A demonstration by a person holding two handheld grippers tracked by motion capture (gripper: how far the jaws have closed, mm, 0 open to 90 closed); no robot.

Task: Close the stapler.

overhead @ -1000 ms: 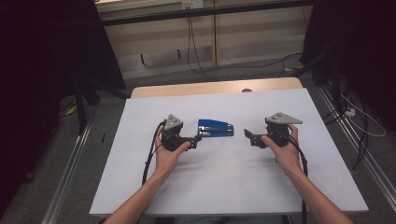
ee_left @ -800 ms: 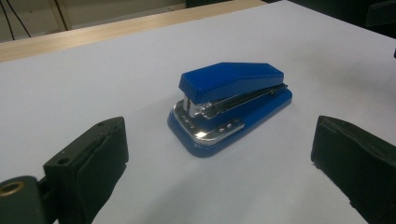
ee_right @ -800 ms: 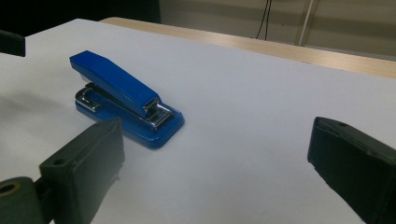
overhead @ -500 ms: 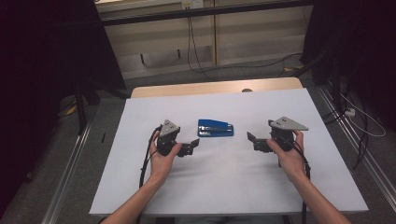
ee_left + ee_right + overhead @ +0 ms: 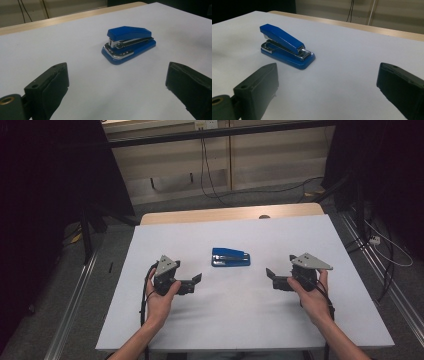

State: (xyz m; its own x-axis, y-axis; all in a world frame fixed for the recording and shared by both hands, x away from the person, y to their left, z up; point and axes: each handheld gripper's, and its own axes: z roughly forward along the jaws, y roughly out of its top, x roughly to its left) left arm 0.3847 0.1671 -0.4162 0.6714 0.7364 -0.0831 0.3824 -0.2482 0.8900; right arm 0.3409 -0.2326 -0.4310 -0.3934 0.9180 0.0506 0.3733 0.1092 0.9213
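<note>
Item: blue stapler [image 5: 230, 257], lying flat on the white table [image 5: 240, 320], near the middle and a little toward the far side. I see it ahead of both grippers and between them, touching neither.

Left gripper [image 5: 196, 280]: I hold it low over the table, jaws spread wide with nothing between them. In the left gripper view the stapler [image 5: 128, 44] sits beyond the open gap, clear white surface in between, its metal nose turned toward this camera.

Right gripper [image 5: 271, 276]: jaws likewise wide apart and empty. In the right gripper view the stapler [image 5: 286, 46] lies ahead and off to the left of the gap, near but apart.

Edges and room: a wooden strip [image 5: 230, 214] runs along the far edge, well behind the stapler. Bare surface lies on every side of the stapler (left, right and near side all open), and each gripper has free table around it. The near edge runs just under my forearms.

Change from one second ago: the left gripper stood just beside the stapler's left end; it has pulled back toward me and to the left. The right gripper has also drawn back and outward. The stapler has not moved.
</note>
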